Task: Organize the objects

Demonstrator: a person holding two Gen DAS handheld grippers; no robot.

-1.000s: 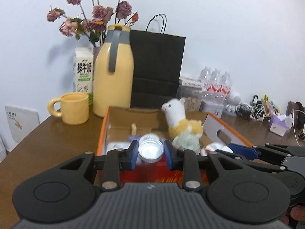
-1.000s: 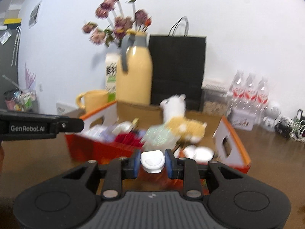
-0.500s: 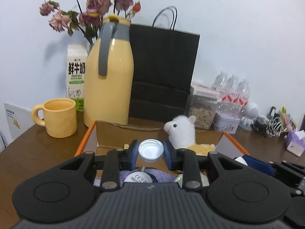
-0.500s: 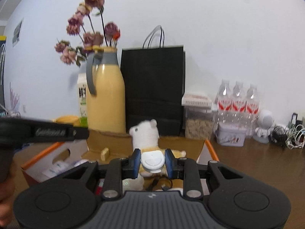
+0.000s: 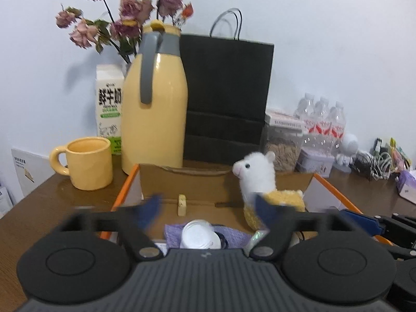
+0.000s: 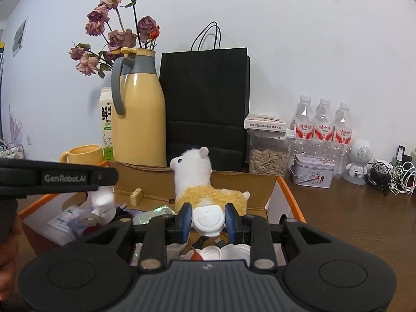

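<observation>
An orange-edged cardboard box (image 5: 124,189) (image 6: 288,195) holds a white and yellow plush alpaca (image 5: 257,176) (image 6: 197,176) and several small items. My left gripper (image 5: 208,208) hangs over the box. Its jaws are opening wide and look blurred, with nothing between them. A round white lid (image 5: 197,238) lies below them on a purple cloth (image 5: 234,236). My right gripper (image 6: 208,221) is also over the box. Its jaws are just starting to open, and the blue pads (image 6: 186,221) still sit against a small white cap (image 6: 208,219).
Behind the box stand a yellow thermos (image 5: 153,119), a yellow mug (image 5: 88,163), a milk carton (image 5: 109,104), a black paper bag (image 5: 226,98) and dried roses (image 5: 124,18). A seed jar (image 6: 267,150), water bottles (image 6: 322,127), a tin (image 6: 312,173) and cables (image 6: 390,174) fill the right.
Both grippers came forward over the box. The left jaws sprang wide open and the round lid fell from them into the box. The right jaws widened slightly around the white cap.
</observation>
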